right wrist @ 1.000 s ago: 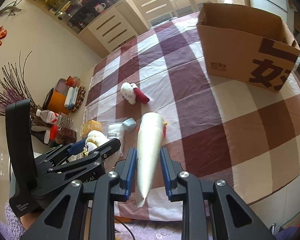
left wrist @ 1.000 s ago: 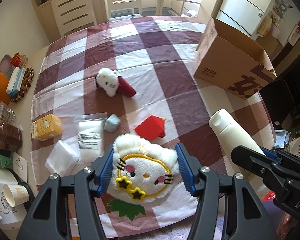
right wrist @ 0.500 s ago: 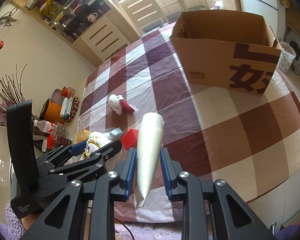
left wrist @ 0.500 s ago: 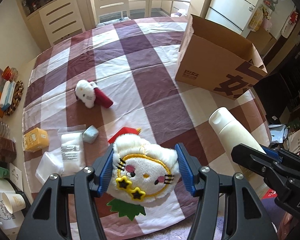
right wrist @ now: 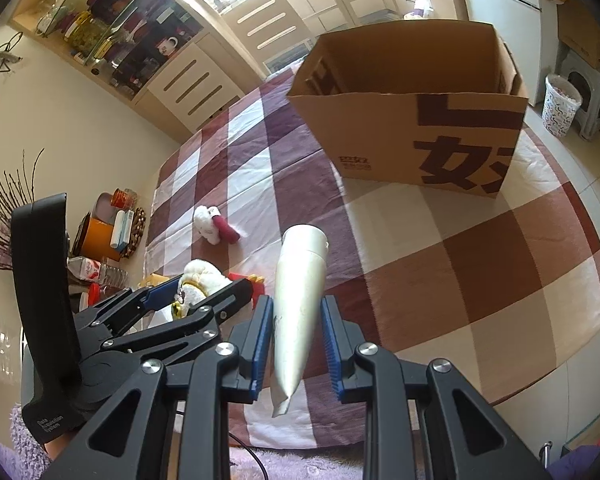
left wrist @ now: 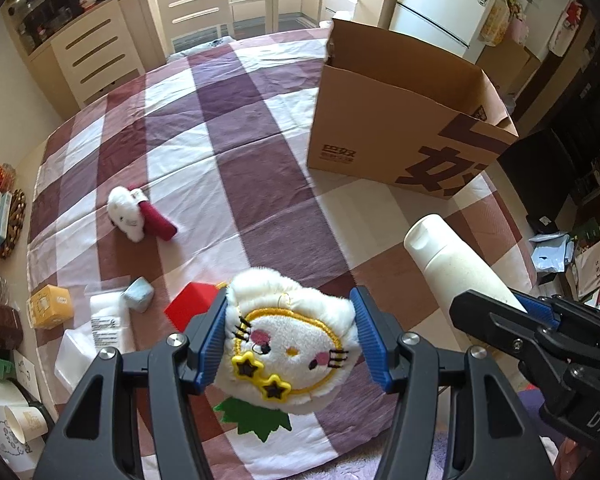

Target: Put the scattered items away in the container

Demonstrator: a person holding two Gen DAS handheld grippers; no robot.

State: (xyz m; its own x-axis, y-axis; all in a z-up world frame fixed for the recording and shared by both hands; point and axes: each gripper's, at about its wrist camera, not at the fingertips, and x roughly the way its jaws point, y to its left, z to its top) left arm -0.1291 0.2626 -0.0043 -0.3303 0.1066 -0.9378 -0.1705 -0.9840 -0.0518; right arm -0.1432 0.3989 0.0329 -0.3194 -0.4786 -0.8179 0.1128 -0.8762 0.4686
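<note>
checked cloth [left wrist: 236, 184] lies bare between the tongs and the open cardboard box [left wrist: 384, 120] ahead. left gripper [left wrist: 288, 344] pinches a white plush face [left wrist: 288, 344]; right gripper [right wrist: 296, 340] pinches a white tube [right wrist: 300, 280]. only the left view shows the yellow carton [left wrist: 48, 306] at the table edge.

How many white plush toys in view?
2. One white plush cat face with yellow star glasses is clamped in the left gripper; one small white plush with a dark red part lies on the checked tablecloth. The cardboard box interior is mostly hidden.
</note>
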